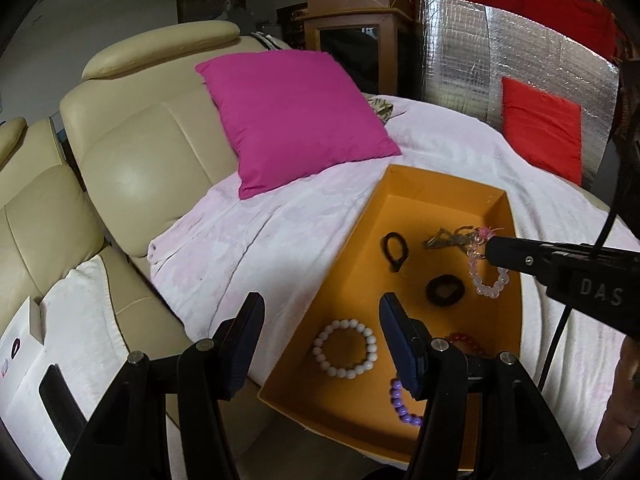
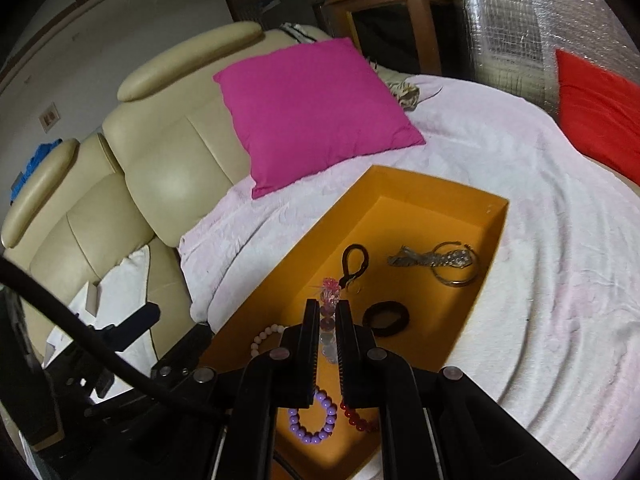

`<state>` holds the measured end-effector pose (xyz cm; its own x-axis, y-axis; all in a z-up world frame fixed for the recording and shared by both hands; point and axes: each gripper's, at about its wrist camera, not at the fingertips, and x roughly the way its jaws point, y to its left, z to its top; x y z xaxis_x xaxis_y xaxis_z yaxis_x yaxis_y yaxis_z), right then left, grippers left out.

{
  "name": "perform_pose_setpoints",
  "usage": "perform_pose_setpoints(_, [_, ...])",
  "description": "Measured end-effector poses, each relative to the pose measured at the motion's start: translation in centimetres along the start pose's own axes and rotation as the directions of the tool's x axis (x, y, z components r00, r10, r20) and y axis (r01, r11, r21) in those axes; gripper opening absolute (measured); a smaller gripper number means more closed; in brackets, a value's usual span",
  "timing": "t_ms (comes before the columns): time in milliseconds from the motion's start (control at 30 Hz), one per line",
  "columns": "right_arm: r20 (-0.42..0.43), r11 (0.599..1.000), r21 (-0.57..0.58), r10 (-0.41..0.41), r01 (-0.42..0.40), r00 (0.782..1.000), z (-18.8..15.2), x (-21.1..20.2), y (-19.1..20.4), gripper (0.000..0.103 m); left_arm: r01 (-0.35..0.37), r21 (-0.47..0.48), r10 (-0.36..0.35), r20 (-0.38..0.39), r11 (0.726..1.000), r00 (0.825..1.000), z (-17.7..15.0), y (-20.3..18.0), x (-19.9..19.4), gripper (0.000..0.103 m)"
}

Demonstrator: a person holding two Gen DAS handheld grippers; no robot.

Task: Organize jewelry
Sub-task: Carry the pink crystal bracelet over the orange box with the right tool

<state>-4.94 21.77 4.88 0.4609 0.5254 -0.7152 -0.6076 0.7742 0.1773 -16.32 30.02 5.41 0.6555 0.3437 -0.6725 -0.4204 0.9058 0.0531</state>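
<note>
Orange box [image 1: 360,232] on the blanket [image 1: 280,232] collects the jewelry, so your right gripper [image 2: 328,312] hangs over it clenched on the pink bracelet [image 1: 490,276], ready to drop; your left gripper [image 1: 320,344] waits released and empty over the near-left rim, above the white bracelet [image 1: 345,349]

I see a cream leather sofa [image 1: 132,152] with a pale pink blanket [image 1: 280,240] spread over its seat. A magenta cushion [image 1: 296,116] leans against the backrest at the blanket's far edge. A red cushion [image 1: 540,128] sits at the blanket's far right edge, propped on a sheet of silver foil insulation [image 1: 500,48]. A wooden cabinet [image 1: 352,36] stands behind the sofa. White cloth [image 1: 80,312] covers the seat at the blanket's left edge, with white paper [image 1: 24,344] on it.
</note>
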Motion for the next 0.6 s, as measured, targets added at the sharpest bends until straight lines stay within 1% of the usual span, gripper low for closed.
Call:
perform_pose_setpoints(267, [-0.048,1.000,0.000,-0.024,0.024,0.999,-0.4,2.7,0.1,0.009,-0.024,0.001,0.024,-0.019,1.000,1.000,-0.6,0.8,0.7,0.061])
perform_pose_setpoints(600, [-0.079,0.999,-0.008,-0.036,0.036,0.996,-0.7,4.3,0.2,0.009,-0.046,-0.002,0.046,-0.041,0.999,0.998,-1.1,1.5,1.4,0.061])
